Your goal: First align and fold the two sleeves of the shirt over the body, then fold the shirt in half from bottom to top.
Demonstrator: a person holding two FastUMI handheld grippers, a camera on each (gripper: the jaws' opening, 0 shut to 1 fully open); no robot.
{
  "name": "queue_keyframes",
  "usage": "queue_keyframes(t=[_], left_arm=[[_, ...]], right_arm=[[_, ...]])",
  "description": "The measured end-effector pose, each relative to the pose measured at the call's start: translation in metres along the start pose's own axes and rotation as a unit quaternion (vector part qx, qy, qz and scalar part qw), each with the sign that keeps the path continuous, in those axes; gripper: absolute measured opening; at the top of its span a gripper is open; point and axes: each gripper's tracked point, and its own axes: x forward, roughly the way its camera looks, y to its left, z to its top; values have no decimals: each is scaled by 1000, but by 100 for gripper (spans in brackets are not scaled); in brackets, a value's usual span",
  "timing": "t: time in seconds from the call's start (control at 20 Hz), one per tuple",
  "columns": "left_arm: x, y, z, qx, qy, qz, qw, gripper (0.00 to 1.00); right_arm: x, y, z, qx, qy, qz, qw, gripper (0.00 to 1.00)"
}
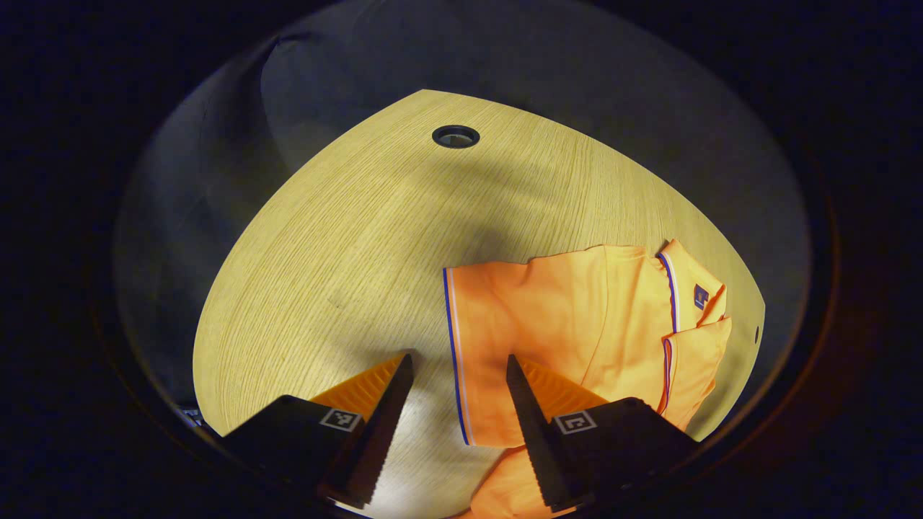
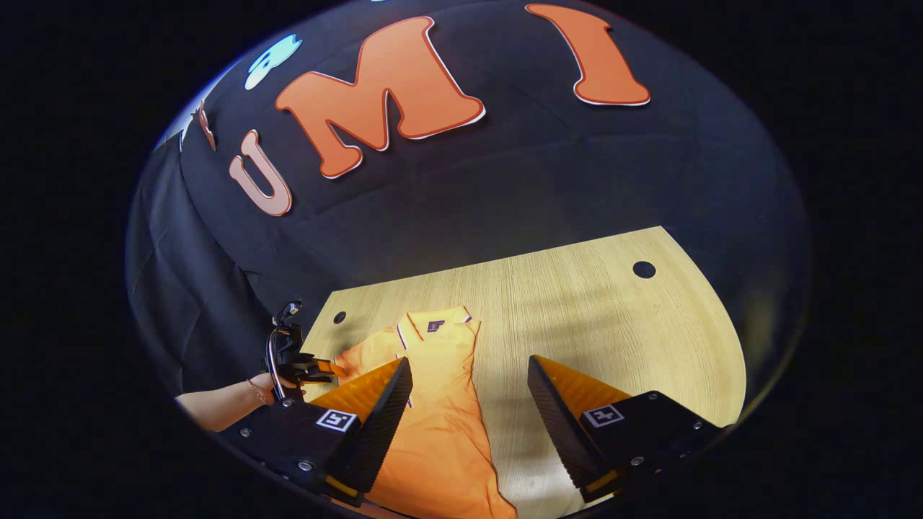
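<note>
Both grippers, left [image 1: 459, 367] and right [image 2: 469, 371], hang spread over the shirt [image 1: 577, 324], so a crooked pinch could bunch its sleeve [image 1: 479, 346].

Orange short-sleeved polo shirt [image 1: 577, 317] lies flat on the light wood-grain tabletop [image 1: 346, 259], toward its right part in the left gripper view. Collar [image 1: 692, 288] sits at the far right there, near the table's edge; a trimmed sleeve hem [image 1: 454, 353] is the shirt's leftmost edge. Left gripper [image 1: 458, 375] hangs above the table, jaws apart, straddling that hem (one finger over bare wood, the other over fabric). Round black cable hole [image 1: 456, 136] lies well behind the shirt. In the right gripper view, the right gripper [image 2: 469, 378] spreads over the shirt's lower body, collar farther off; the left gripper shows at the shirt's left, possibly touching a sleeve.
</note>
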Motion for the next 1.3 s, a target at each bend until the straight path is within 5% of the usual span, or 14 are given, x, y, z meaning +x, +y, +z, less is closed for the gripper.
queue_keyframes(t=[0.15,0.25,0.35,0.85,1.3], left_arm=[[-4,-3,0,2,1,2,1000,28],[2,-5,-7,28,9,2,1000,32],[-5,-14,0,24,2,3,1000,6],[-49,-30,25,65,-52,-25,996,6],[-107,-118,16,127,-73,-107,983,6]], right_arm=[[-1,-5,-2,8,3,-2,1000,98],[-1,-9,-3,9,3,-5,1000,98],[-2,-9,-3,8,3,-7,1000,98],[-5,-12,2,9,-9,-14,1000,99],[-16,-10,8,6,-22,-15,1000,98]])
